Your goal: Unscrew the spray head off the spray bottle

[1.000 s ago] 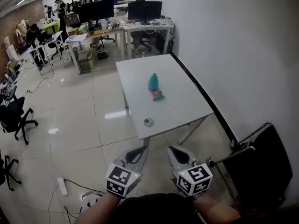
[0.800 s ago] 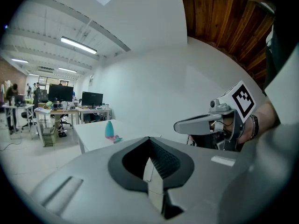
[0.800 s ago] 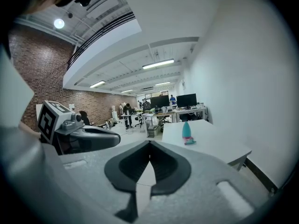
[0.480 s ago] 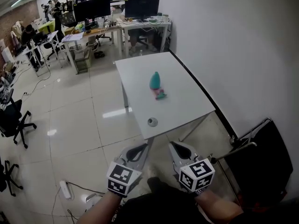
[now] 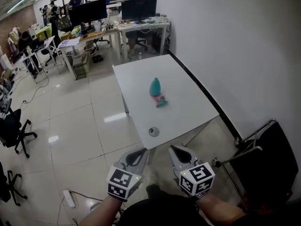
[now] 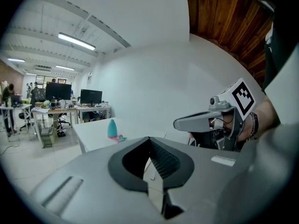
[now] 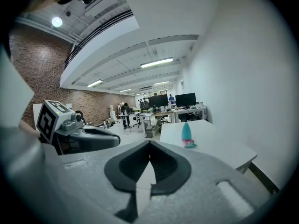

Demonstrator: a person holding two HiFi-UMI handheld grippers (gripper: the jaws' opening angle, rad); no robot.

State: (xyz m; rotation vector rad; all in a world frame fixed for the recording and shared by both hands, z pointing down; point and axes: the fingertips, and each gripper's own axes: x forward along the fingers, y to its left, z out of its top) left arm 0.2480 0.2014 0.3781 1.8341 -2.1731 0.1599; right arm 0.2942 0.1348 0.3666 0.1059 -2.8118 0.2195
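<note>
A teal spray bottle (image 5: 154, 86) is on the white table (image 5: 188, 102), with a pink and teal spray part (image 5: 160, 100) at its near end. The left gripper view shows the bottle (image 6: 112, 129) small and far ahead, and so does the right gripper view, bottle (image 7: 186, 131). Whether the head is screwed on I cannot tell. My left gripper (image 5: 140, 151) and right gripper (image 5: 175, 149) are side by side just short of the table's near edge. Both are shut on nothing and well away from the bottle.
A small round grey thing (image 5: 153, 132) lies near the table's front edge. A black chair (image 5: 268, 168) stands at the right by the white wall. Desks with monitors (image 5: 136, 8) and seated people fill the far room. A power strip (image 5: 69, 198) lies on the tiled floor.
The table and bottle have drawn nearer in the head view as both grippers moved forward toward the table's near edge. Both stay shut.
</note>
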